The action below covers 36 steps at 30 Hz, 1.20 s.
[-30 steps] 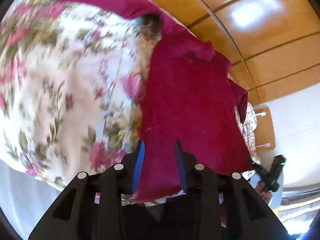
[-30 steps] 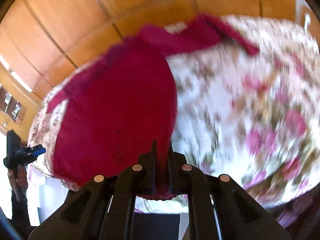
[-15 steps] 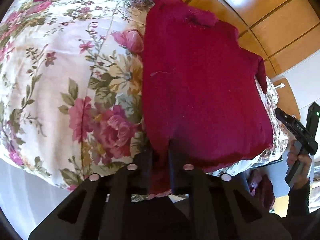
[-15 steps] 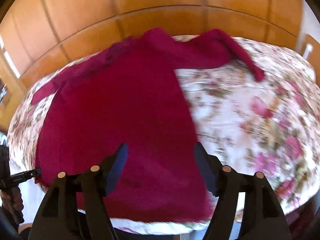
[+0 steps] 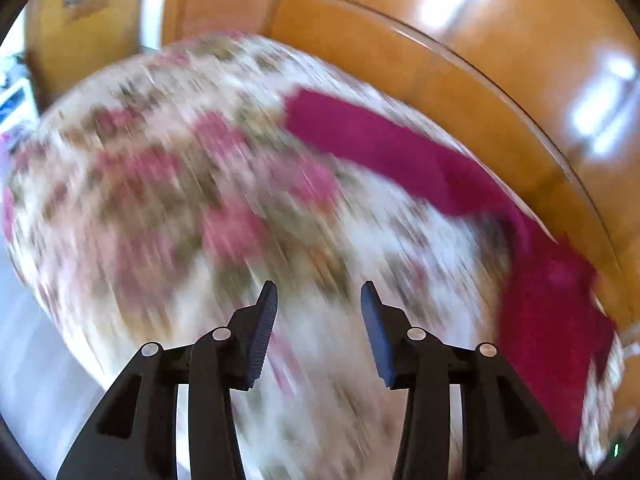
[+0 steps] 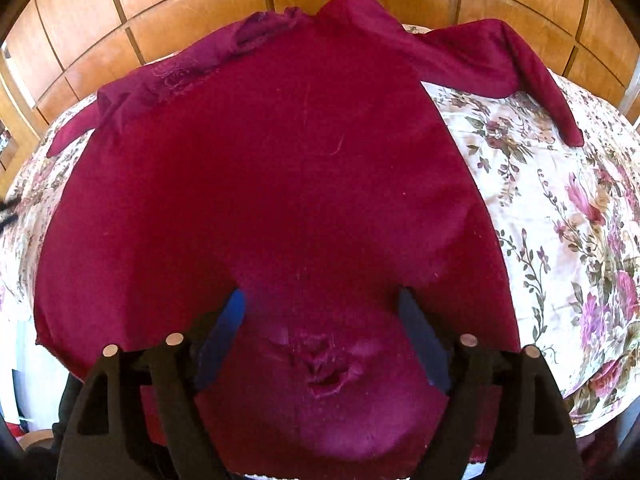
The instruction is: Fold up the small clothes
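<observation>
A dark red long-sleeved top (image 6: pixel 280 184) lies spread flat on the flowered bedspread (image 6: pixel 560 216), sleeves out to both sides at the far end. My right gripper (image 6: pixel 320 312) hovers over its near hem, jaws opening wide, the cloth lying under them and no pad pressing on it. In the blurred left wrist view, my left gripper (image 5: pixel 318 300) hangs over bare bedspread (image 5: pixel 180 208), jaws opening with nothing between them. One sleeve of the top (image 5: pixel 400 156) stretches across to the upper right there.
A wooden panelled wall (image 6: pixel 200 12) runs right behind the bed's far edge. The bedspread's near edge drops off below both grippers. Pale floor (image 5: pixel 36 380) shows at the left of the left wrist view.
Both grippers let go of the top's hem and opened. The left one swung away to the left over bare bedspread. The right one sank closer to the cloth.
</observation>
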Each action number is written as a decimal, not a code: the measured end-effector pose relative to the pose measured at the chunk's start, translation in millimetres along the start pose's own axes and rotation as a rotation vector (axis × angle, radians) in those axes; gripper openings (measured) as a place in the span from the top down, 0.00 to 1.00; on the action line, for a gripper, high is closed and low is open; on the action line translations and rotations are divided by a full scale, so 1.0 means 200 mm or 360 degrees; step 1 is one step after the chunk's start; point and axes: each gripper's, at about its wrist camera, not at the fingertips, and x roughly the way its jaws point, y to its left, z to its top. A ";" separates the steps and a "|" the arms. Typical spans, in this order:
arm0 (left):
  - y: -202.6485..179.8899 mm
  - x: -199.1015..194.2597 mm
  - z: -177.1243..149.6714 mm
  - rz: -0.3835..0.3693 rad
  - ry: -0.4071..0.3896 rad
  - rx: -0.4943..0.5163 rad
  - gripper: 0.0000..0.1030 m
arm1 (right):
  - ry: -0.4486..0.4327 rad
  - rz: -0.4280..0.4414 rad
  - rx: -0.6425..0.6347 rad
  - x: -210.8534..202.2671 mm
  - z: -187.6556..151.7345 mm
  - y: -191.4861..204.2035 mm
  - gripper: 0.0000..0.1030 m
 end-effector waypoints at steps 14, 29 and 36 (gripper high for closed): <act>0.01 0.68 0.60 0.0179 0.0075 -0.0008 0.76 | 0.0018 -0.0106 -0.0004 0.08 0.05 0.05 0.09; 0.46 0.40 0.46 0.0597 -0.0091 -0.0234 0.92 | -0.0033 -0.0090 0.0009 0.08 0.07 0.06 0.07; 0.30 0.23 0.38 0.0736 -0.0133 -0.0185 0.34 | -0.0104 0.0025 0.0092 -0.03 0.09 -0.06 0.16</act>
